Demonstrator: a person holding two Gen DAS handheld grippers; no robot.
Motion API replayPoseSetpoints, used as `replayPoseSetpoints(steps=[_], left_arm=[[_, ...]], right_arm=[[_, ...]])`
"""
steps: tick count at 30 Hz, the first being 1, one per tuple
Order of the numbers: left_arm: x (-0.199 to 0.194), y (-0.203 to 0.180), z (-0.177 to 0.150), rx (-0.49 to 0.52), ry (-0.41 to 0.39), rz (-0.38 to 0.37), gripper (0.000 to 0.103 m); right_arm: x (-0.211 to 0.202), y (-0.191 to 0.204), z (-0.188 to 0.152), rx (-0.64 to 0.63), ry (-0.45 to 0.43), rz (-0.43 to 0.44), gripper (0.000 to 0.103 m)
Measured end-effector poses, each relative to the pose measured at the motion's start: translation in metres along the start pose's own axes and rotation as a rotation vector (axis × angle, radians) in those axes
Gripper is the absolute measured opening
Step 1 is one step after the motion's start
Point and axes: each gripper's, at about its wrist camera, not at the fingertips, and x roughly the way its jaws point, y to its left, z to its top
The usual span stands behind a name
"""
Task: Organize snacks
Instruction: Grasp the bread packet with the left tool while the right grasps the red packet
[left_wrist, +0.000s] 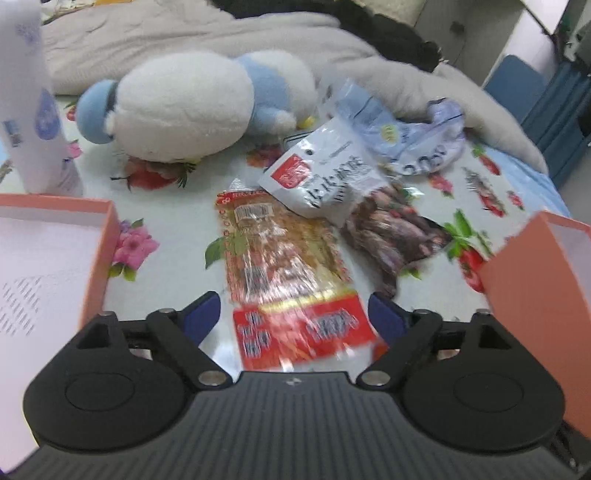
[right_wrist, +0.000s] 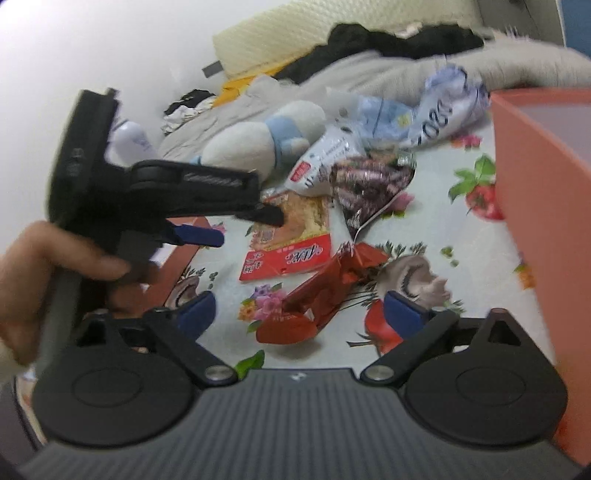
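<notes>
In the left wrist view my left gripper (left_wrist: 295, 314) hangs open over a long clear packet with a red end (left_wrist: 291, 280), which lies flat on the flowered sheet between the blue fingertips without touching them. A white packet (left_wrist: 321, 177), a dark purple packet (left_wrist: 391, 229) and a blue-white bag (left_wrist: 417, 140) lie beyond it. In the right wrist view my right gripper (right_wrist: 299, 314) is open over a crumpled red foil packet (right_wrist: 321, 295). The left gripper (right_wrist: 240, 225), held by a hand (right_wrist: 44, 273), shows at the left above the clear packet (right_wrist: 291, 236).
An orange box (left_wrist: 103, 251) with a white inside stands at the left, and another orange box (left_wrist: 535, 295) at the right (right_wrist: 546, 221). A white and blue plush toy (left_wrist: 184, 107), a white bottle (left_wrist: 29, 110) and a grey quilt (left_wrist: 406, 81) lie behind the snacks.
</notes>
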Motion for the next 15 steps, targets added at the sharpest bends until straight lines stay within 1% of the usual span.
replayPoseSetpoints(steps=[3,5,7,9,10,12,13,15], left_arm=[[0.023,0.001,0.011,0.001,-0.009,0.036,0.092],[0.036,0.0,0.018,0.004,-0.002,0.038,0.093],[0.046,-0.001,0.023,0.026,0.011,0.042,0.093],[0.058,-0.003,0.028,0.047,0.013,0.098,0.093],[0.063,-0.002,0.031,0.043,0.017,0.106,0.093],[0.068,-0.001,0.036,0.056,0.0,0.11,0.093],[0.071,-0.001,0.037,0.064,-0.002,0.113,0.093],[0.075,-0.003,0.04,0.084,-0.002,0.114,0.092]], right_arm=[[0.014,0.0,0.002,0.011,0.012,-0.018,0.085],[0.021,-0.001,0.002,0.023,0.023,-0.014,0.084],[0.029,-0.001,0.001,0.022,0.037,-0.012,0.079],[0.037,-0.001,0.0,0.014,0.058,-0.03,0.072],[0.041,-0.002,0.0,0.018,0.069,-0.034,0.07],[0.045,-0.005,0.0,0.026,0.079,-0.039,0.062],[0.047,-0.006,-0.001,0.028,0.082,-0.04,0.061],[0.048,-0.007,-0.001,0.023,0.08,-0.05,0.05]])
